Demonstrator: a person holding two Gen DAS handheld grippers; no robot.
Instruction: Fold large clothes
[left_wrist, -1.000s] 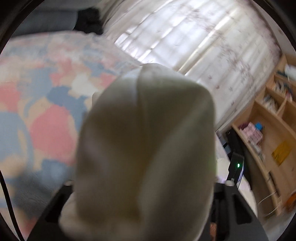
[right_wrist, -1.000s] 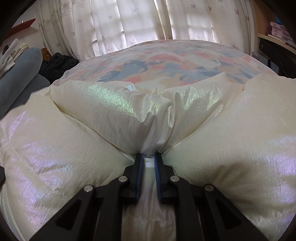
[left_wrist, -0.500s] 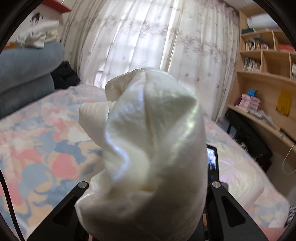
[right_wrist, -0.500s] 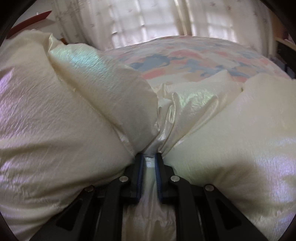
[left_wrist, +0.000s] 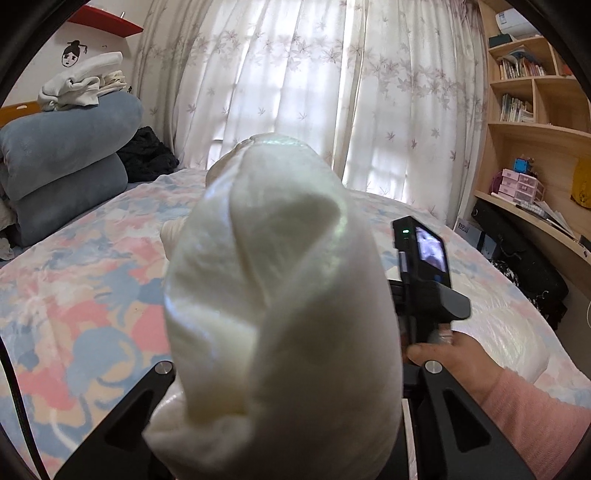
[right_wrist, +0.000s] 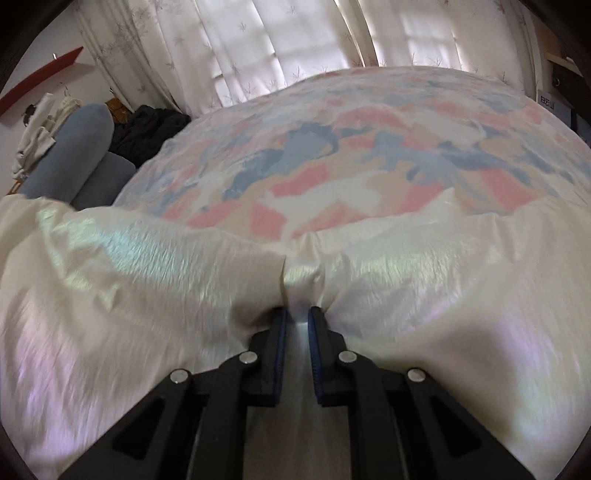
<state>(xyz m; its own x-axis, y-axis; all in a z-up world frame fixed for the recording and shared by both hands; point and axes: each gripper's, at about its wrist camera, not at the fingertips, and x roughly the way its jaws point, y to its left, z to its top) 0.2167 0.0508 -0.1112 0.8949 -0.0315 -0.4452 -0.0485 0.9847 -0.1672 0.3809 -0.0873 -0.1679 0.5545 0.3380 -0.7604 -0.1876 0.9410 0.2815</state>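
A cream, shiny puffer jacket (right_wrist: 424, 295) lies across the near part of a bed (right_wrist: 332, 155) with a pink, blue and peach cover. My right gripper (right_wrist: 295, 317) is shut on a pinch of the jacket's fabric between its blue pads. My left gripper (left_wrist: 284, 424) holds a bulging wad of the same jacket (left_wrist: 280, 295) raised above the bed; the wad hides its fingertips. The right gripper and the hand that holds it (left_wrist: 428, 288) show in the left wrist view, just right of the wad.
Folded blue-grey quilts (left_wrist: 62, 166) with white clothes on top are stacked at the left of the bed. A black garment (left_wrist: 147, 155) lies beside them. White curtains (left_wrist: 332, 92) hang behind the bed. Wooden shelves (left_wrist: 535, 129) stand at the right.
My left gripper has swung up and levelled with its wad, and the right gripper has come into its view. The jacket section that rose at the right gripper's left has dropped flat again.
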